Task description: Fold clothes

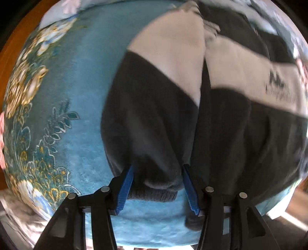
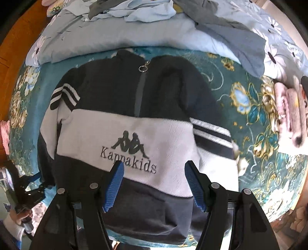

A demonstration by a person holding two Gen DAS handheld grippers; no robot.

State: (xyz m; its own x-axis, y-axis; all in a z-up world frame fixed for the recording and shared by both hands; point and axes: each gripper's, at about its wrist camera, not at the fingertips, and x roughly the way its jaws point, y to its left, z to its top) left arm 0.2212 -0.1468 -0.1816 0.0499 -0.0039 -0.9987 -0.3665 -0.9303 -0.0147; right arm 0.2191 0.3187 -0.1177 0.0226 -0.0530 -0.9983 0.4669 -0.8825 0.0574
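Observation:
A dark navy and white zip jacket [image 2: 134,134] with a "Kappakids" logo lies front up on a teal floral blanket [image 2: 250,119]. My right gripper [image 2: 154,184] hovers open over its lower front, with nothing between the pads. In the left wrist view the jacket's left sleeve [image 1: 150,119] runs down toward me. Its ribbed cuff [image 1: 154,192] lies between the blue pads [image 1: 125,188] of my open left gripper [image 1: 157,188]. The pads stand wide apart on either side of the cuff. The left gripper [image 2: 38,182] also shows at the jacket's left edge, held by a hand [image 2: 17,217].
A light blue flowered duvet [image 2: 134,36] and a heap of loose clothes [image 2: 144,9] lie behind the jacket. Folded pink items [image 2: 290,113] sit at the right edge. An orange-brown wooden surface [image 2: 13,48] borders the bed on the left. Bare blanket [image 1: 77,96] stretches left of the sleeve.

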